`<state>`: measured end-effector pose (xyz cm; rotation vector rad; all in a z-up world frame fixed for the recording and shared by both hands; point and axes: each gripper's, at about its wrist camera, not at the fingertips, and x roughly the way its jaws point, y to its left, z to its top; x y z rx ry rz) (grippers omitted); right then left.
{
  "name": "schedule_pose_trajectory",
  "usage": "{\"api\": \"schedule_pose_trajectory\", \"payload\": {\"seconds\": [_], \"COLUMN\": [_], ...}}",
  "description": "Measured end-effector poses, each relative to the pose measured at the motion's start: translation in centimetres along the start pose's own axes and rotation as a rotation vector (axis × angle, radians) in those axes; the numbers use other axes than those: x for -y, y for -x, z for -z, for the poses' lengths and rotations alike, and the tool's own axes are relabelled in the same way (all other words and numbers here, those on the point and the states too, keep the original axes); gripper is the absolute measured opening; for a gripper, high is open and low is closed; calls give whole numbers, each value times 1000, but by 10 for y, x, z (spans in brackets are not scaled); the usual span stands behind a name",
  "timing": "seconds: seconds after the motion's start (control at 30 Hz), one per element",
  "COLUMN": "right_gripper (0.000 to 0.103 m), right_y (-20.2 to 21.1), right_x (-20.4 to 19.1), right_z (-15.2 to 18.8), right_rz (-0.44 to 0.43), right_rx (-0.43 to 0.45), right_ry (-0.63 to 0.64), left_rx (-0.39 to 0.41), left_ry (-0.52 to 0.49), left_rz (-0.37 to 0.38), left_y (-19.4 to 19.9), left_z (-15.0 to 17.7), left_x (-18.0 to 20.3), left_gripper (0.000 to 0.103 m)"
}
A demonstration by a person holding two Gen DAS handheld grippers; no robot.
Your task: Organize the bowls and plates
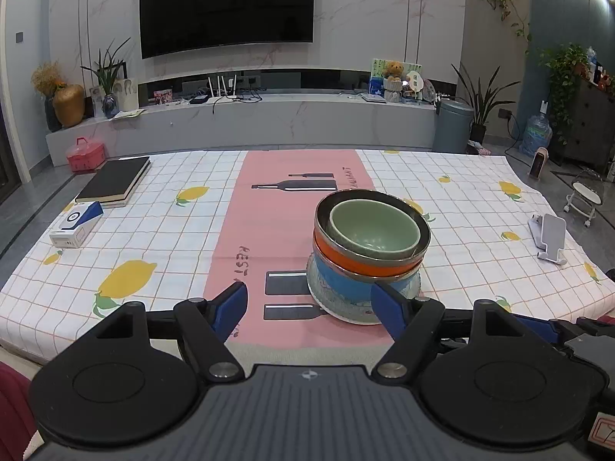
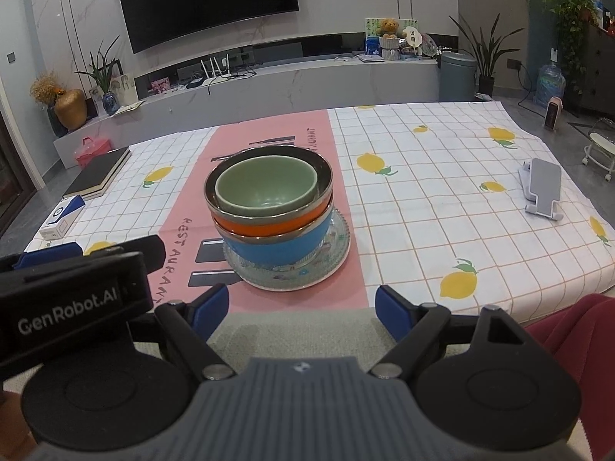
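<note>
A stack stands on the pink runner: a green bowl [image 1: 374, 228] [image 2: 267, 186] inside an orange bowl [image 1: 361, 263] [image 2: 269, 226], on a blue bowl [image 1: 342, 282] [image 2: 276, 247], on a patterned glass plate [image 1: 326, 299] [image 2: 330, 257]. My left gripper [image 1: 311, 307] is open and empty, just in front of the stack's left side; its right finger overlaps the plate's near edge in the view. My right gripper [image 2: 301, 303] is open and empty at the table's near edge, in front of the stack. The left gripper's body [image 2: 69, 299] shows at the left of the right wrist view.
A black book [image 1: 113, 180] and a blue-white box [image 1: 77, 224] lie at the table's far left. A white phone stand [image 1: 551, 236] [image 2: 542, 190] sits at the right edge. The checked lemon tablecloth [image 1: 461, 207] covers the table.
</note>
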<state>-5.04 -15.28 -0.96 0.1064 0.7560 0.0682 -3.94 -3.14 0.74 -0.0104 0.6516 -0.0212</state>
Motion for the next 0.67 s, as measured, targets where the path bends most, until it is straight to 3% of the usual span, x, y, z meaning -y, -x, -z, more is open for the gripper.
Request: {"api": "schedule_pose_trajectory", "payload": {"seconds": [0.67], "right_gripper": [82], "right_y": [-5], "right_x": [-1], "right_z": [2], "right_rz": [-7], "right_rx": [-17], "right_ry": [6], "left_rx": [-22], "left_ry": [7], "left_rz": [-5], "left_y": [-5], "left_z": [1], "left_x": [0], "left_gripper": [87]}}
